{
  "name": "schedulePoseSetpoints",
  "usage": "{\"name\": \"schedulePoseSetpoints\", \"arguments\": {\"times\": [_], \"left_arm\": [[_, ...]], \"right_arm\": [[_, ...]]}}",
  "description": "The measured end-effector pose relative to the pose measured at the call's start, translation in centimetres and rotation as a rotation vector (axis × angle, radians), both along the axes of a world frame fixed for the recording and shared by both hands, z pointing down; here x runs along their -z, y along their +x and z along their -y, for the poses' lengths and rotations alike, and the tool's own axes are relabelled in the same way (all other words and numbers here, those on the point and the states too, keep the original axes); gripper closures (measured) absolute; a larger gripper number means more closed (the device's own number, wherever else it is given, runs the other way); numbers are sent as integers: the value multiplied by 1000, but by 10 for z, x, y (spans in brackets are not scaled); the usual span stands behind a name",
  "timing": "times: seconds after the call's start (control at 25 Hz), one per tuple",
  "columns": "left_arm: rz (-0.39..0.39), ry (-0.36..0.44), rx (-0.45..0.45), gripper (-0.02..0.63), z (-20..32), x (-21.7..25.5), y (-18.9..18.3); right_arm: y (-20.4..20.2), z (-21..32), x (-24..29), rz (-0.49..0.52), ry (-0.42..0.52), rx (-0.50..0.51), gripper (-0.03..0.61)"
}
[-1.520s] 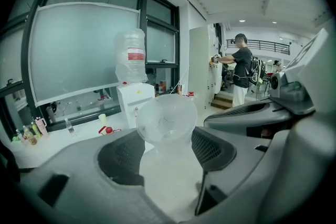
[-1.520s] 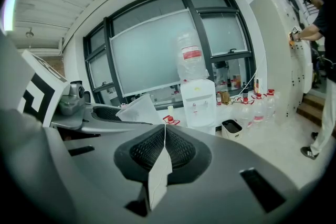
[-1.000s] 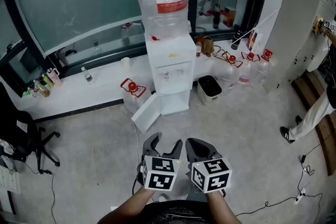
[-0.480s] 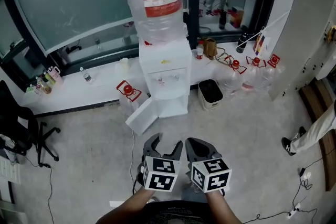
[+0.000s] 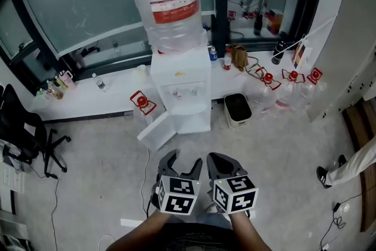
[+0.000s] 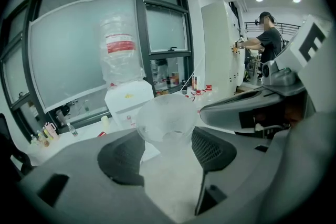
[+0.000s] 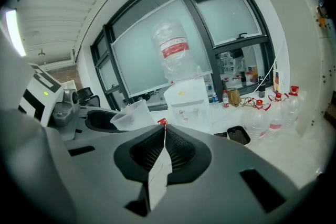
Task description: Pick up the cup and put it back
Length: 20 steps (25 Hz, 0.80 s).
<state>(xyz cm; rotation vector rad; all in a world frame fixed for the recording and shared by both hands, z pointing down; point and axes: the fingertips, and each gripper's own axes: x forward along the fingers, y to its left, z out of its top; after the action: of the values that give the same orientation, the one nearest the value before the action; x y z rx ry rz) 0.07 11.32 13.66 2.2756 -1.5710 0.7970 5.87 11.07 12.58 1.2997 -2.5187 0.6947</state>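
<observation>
A translucent plastic cup (image 6: 165, 123) sits mouth-up between the jaws of my left gripper (image 6: 167, 152), which is shut on it. In the right gripper view the same cup (image 7: 131, 115) shows to the left, sticking out of the left gripper (image 7: 100, 118). My right gripper (image 7: 164, 139) is shut with nothing in it, its pads pressed together. In the head view both grippers are held side by side low in the middle, left gripper (image 5: 176, 164) and right gripper (image 5: 226, 164), above the floor in front of a white water dispenser (image 5: 179, 88). The cup is hidden in that view.
A large clear water bottle (image 5: 167, 3) tops the dispenser; its lower cabinet door (image 5: 155, 131) hangs open. A black bin (image 5: 238, 109) and several empty jugs (image 5: 282, 91) stand to its right, an office chair (image 5: 23, 138) at the left. A person's leg (image 5: 352, 161) shows at the right edge.
The view has closed in on the water dispenser, which now looks larger and sits further left. Both grippers hold the same pose, the left still on the cup.
</observation>
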Motion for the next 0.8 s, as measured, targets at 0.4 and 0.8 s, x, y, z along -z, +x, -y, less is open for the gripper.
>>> {"name": "schedulePoseSetpoints", "arguments": {"times": [0.4,0.8], "left_arm": [[3,-21,44,328,17,-10,7],[-24,-17,41,328,69,-20,7]], "right_arm": [[6,20,-9,3,-14,45,557],[5,70,-19,-39,-11,45,557]]}}
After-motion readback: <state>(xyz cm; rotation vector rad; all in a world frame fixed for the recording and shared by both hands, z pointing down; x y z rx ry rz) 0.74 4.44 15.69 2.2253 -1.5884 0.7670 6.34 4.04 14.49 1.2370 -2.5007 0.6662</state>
